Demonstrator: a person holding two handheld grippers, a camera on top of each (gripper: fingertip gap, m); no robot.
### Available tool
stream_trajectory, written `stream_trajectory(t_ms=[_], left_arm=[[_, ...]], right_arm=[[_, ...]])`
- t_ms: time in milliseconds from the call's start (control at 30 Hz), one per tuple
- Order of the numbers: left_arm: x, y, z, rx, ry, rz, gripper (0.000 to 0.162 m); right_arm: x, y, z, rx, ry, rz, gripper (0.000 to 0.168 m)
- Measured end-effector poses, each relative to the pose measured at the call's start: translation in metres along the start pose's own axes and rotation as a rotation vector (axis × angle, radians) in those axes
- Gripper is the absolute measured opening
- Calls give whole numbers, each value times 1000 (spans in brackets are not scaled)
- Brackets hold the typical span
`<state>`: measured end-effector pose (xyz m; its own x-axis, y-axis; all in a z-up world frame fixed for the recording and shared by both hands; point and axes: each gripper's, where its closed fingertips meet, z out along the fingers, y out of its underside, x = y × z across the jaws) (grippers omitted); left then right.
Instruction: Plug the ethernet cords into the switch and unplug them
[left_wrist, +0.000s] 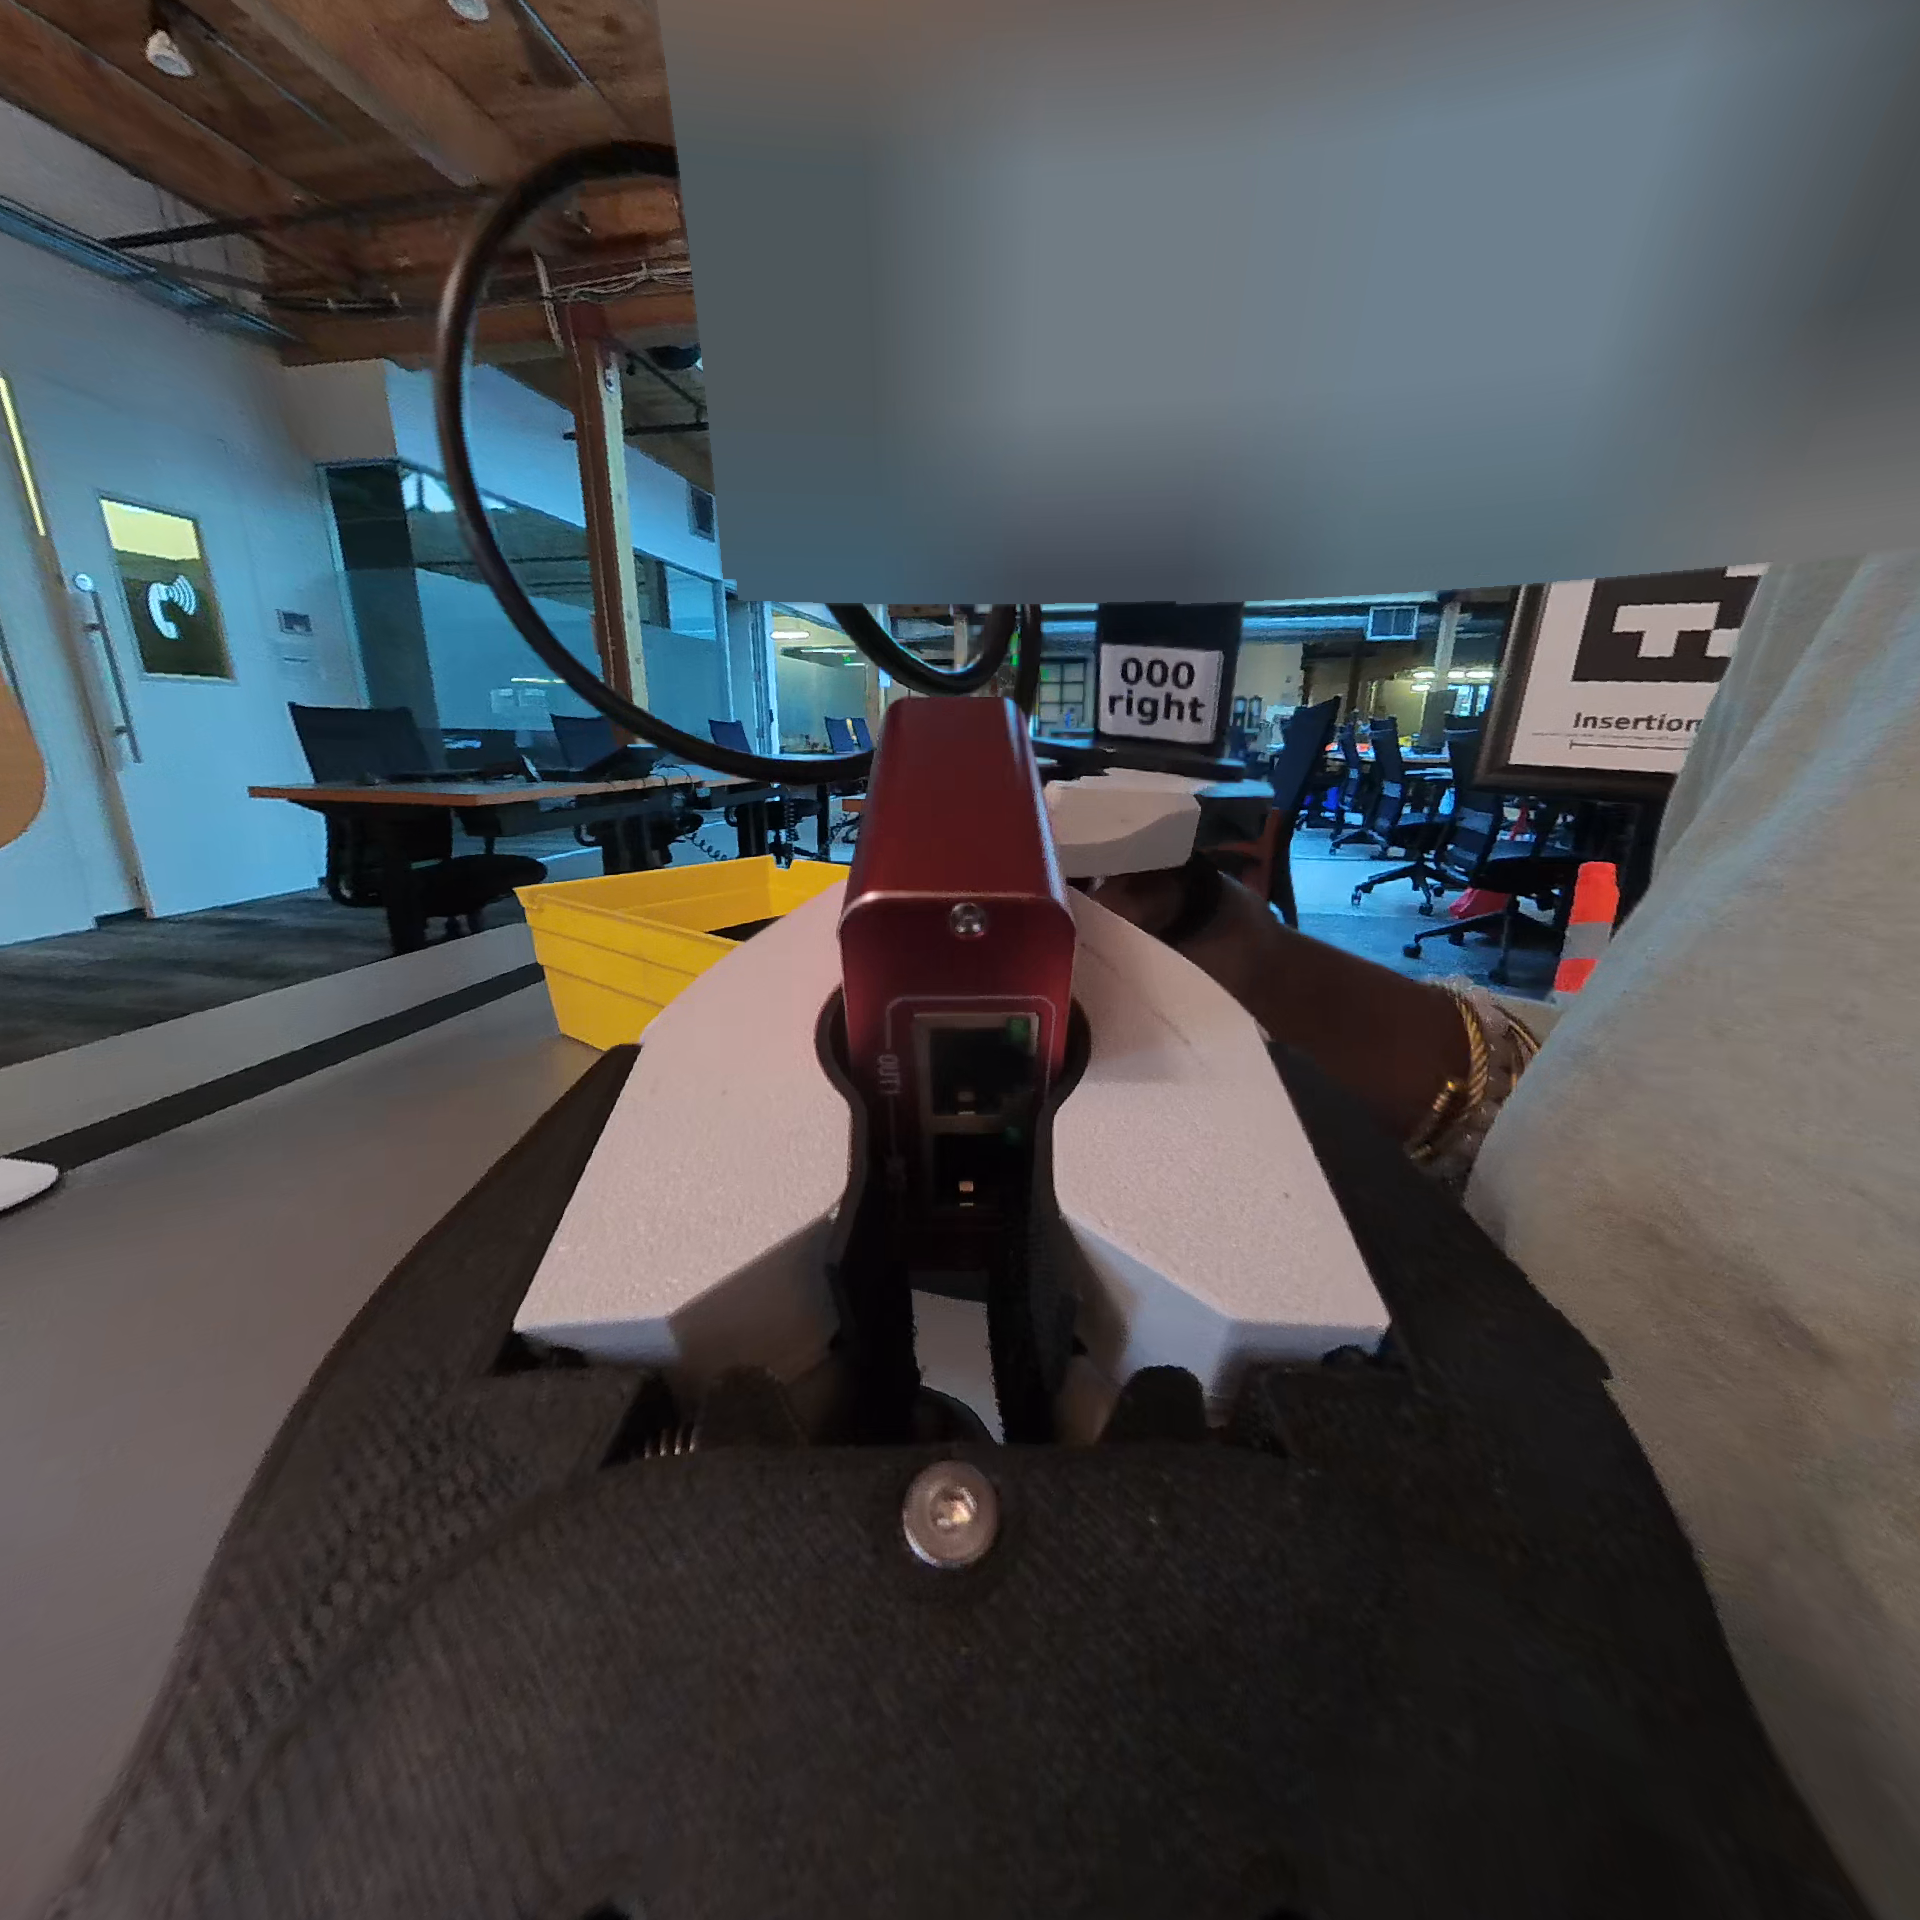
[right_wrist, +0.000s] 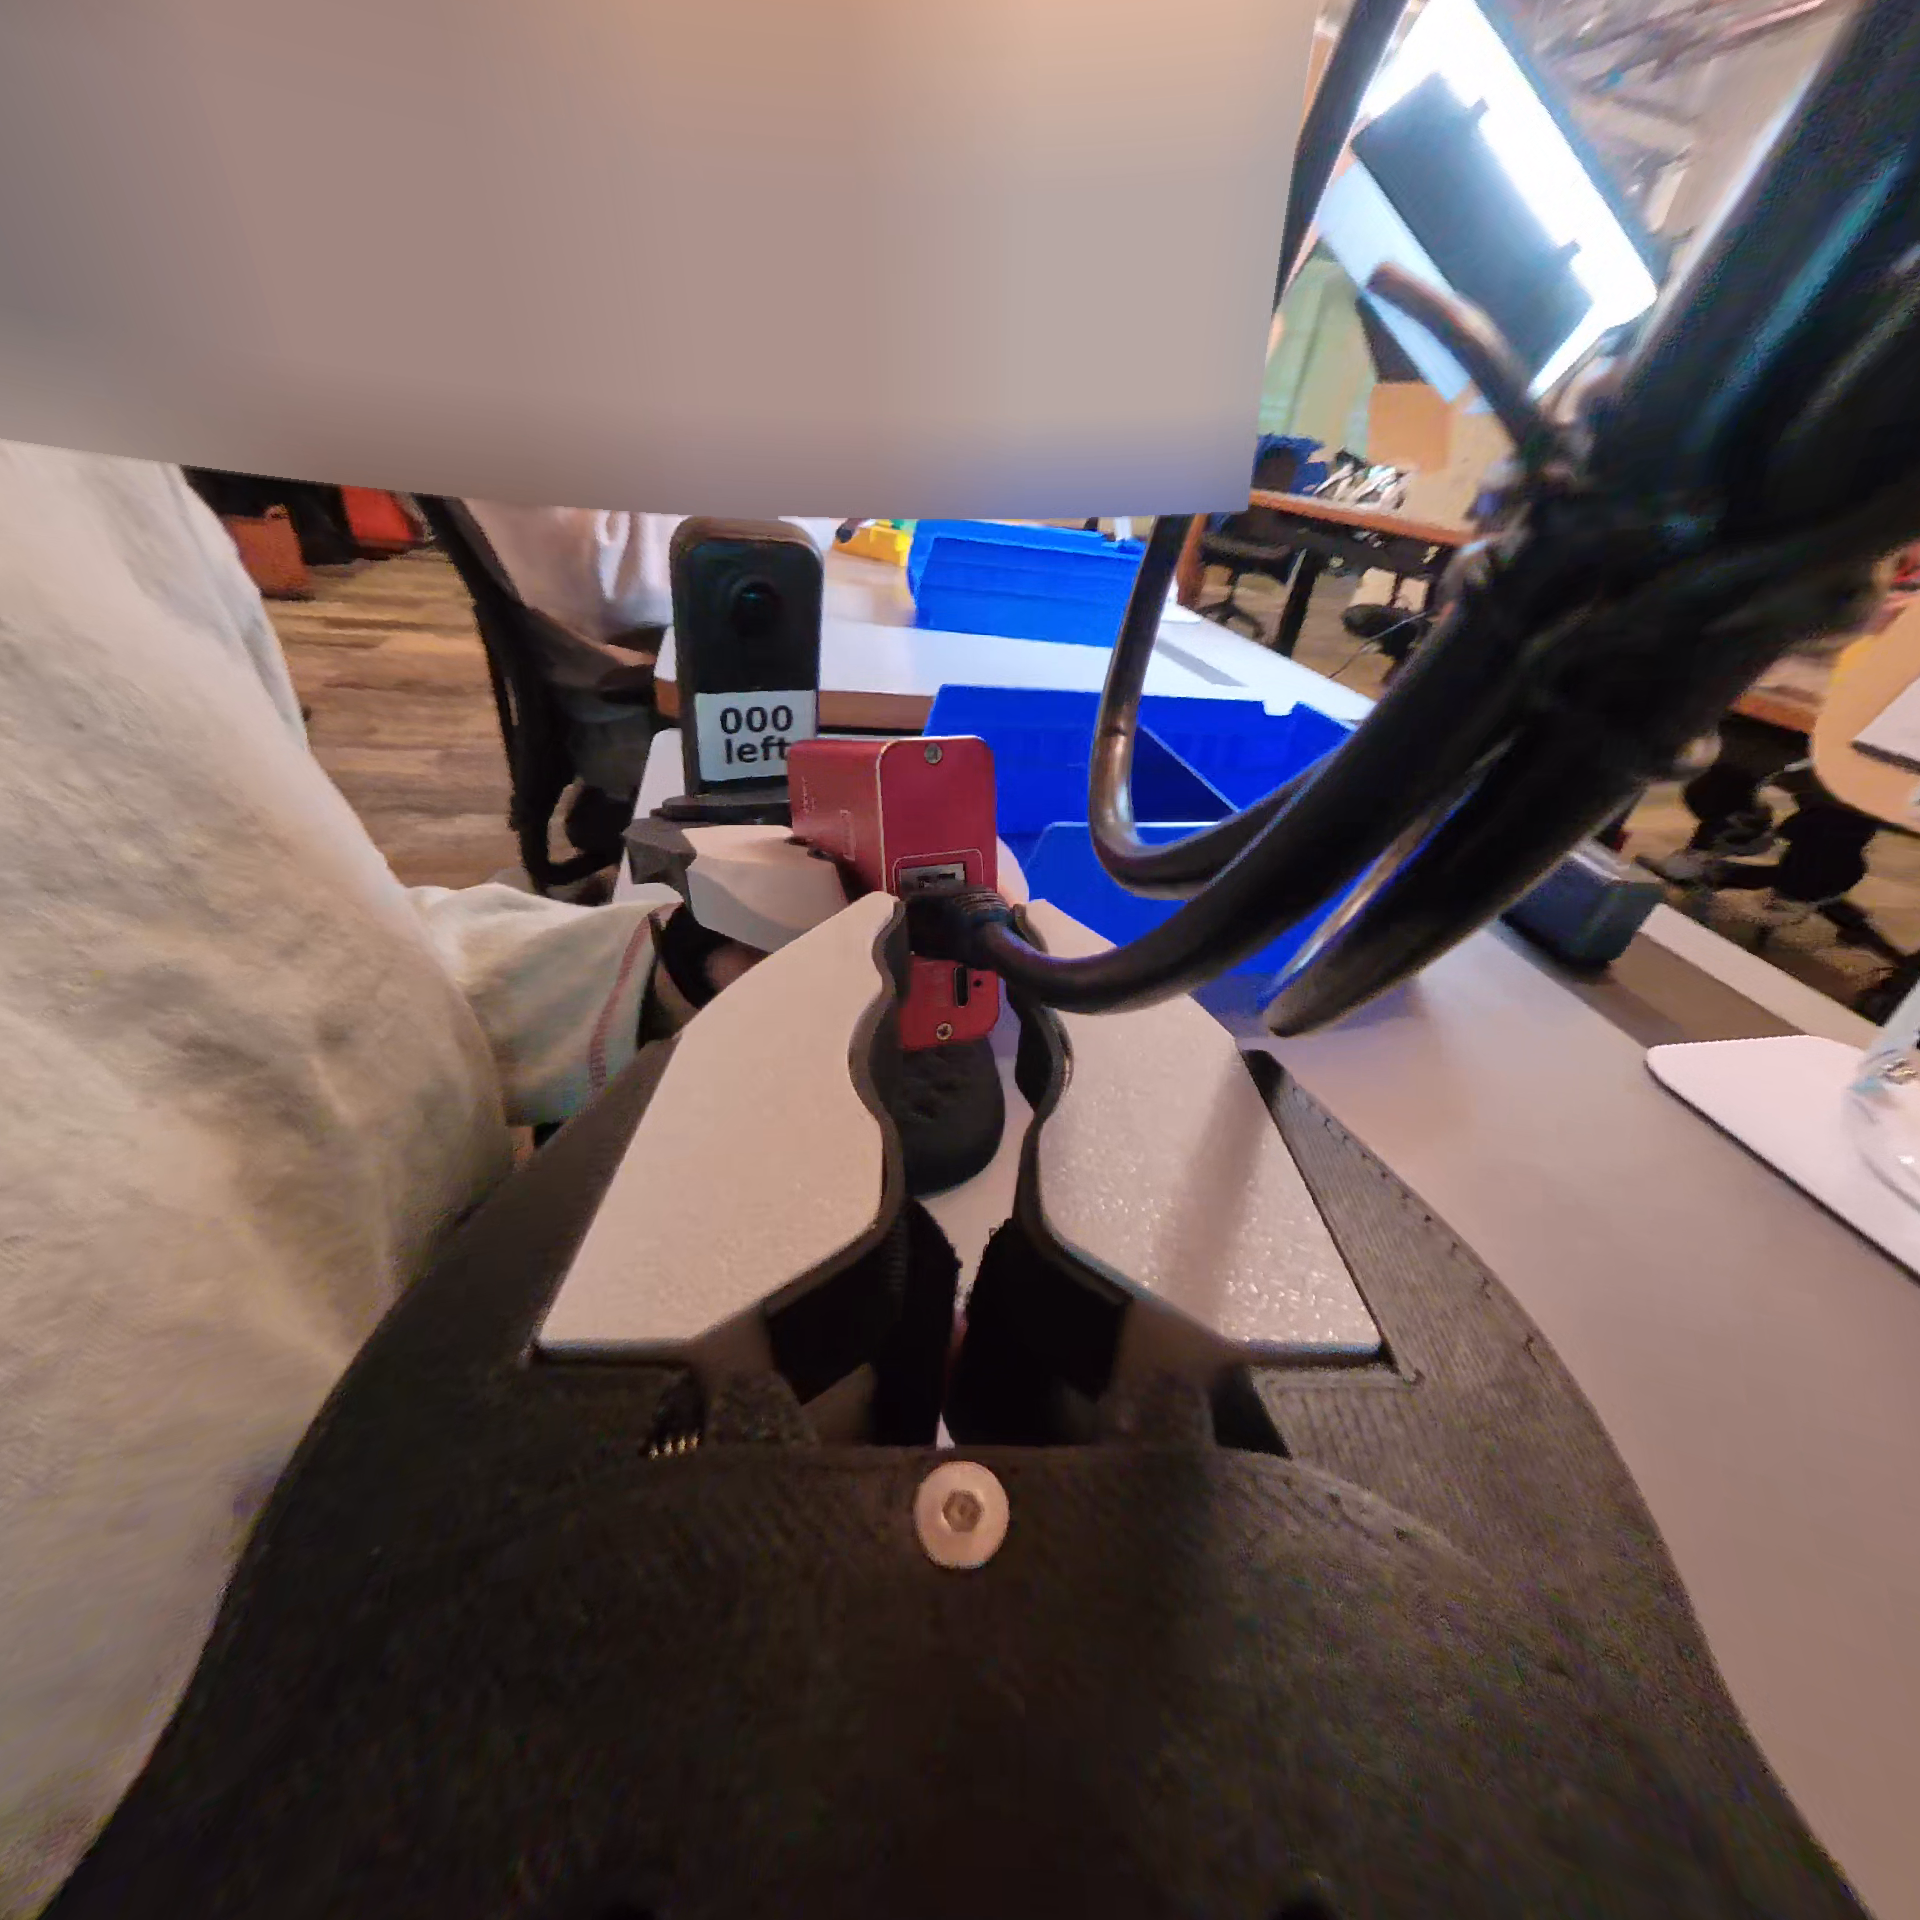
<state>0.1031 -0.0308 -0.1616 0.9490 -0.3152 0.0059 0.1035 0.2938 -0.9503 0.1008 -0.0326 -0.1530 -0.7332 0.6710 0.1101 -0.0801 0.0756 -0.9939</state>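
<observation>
Switch (left_wrist: 961, 977), small red metal box, clamped upright between white fingers (left_wrist: 717, 1122) of left tool (left_wrist: 961, 1195), lifted clear of grey bench (left_wrist: 260, 1195). Near end face toward left wrist camera: two stacked ethernet ports, both empty, small green lights beside them. Far end face seen from right wrist view: black ethernet plug (right_wrist: 951, 920) seated in, or at least pressed against, upper port of switch (right_wrist: 894, 821); depth of seating not resolvable. Right tool (right_wrist: 956, 935) closed around plug body, fingers (right_wrist: 769, 1101) pinching either side, lower part of switch end visible between them. Black ethernet cord (right_wrist: 1195, 956) leaves plug to the right, curves up and joins thick dark bundle of looped cable at upper right. Same cord (left_wrist: 468, 499) seen in left view as large loop arcing above and behind switch. Yellow bin (left_wrist: 644, 935) on bench beyond left tool; blue bins (right_wrist: 1226, 748) beyond right tool; white mat (right_wrist: 1766, 1122) at right bench edge. Person's light sleeve and bracelet at frame edges. Progress, judged: one cord at one port, both near-end ports unused. Cannot tell whether this is end of insertion or start of pull-out. Remaining, at minimum: release latch and withdraw this plug; any further cords or ports not yet handled. Risk noted: heavy cable bundle may drag sideways on plug.
</observation>
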Motion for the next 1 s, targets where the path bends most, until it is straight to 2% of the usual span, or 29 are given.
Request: stream_trajectory(t_ms=[133, 267, 367, 533, 833, 867, 900, 967, 1000], left_arm=[[2, -1, 1, 12, 27, -44, 29], [3, -6, 0, 49, 80, -150, 29], [1, -9, -1, 68, 78, -161, 29], [0, -9, 0, 71, 78, -162, 29], [19, -10, 1, 72, 216, -216, 30], [21, -13, 0, 88, 227, -211, 30], [19, -26, -9, 177, 244, -236, 30], [-4, -59, -39, 422, 199, -326, 29], [-16, -63, -48, 462, 148, -341, 29]], right_arm=[[-1, -2, -1, 102, 44, 20, 17], [-4, -8, 0, 188, 13, 57, 15], [-2, -12, -1, 232, 5, 78, 13], [-1, -12, -2, 235, -2, 72, 13], [-17, -16, -8, 175, -173, 73, 13], [-18, -18, -9, 181, -185, 77, 14], [-14, -30, -17, 266, -172, 104, 13], [11, -60, -62, 508, -104, 169, 12], [24, -59, -79, 514, -23, 153, 13]])
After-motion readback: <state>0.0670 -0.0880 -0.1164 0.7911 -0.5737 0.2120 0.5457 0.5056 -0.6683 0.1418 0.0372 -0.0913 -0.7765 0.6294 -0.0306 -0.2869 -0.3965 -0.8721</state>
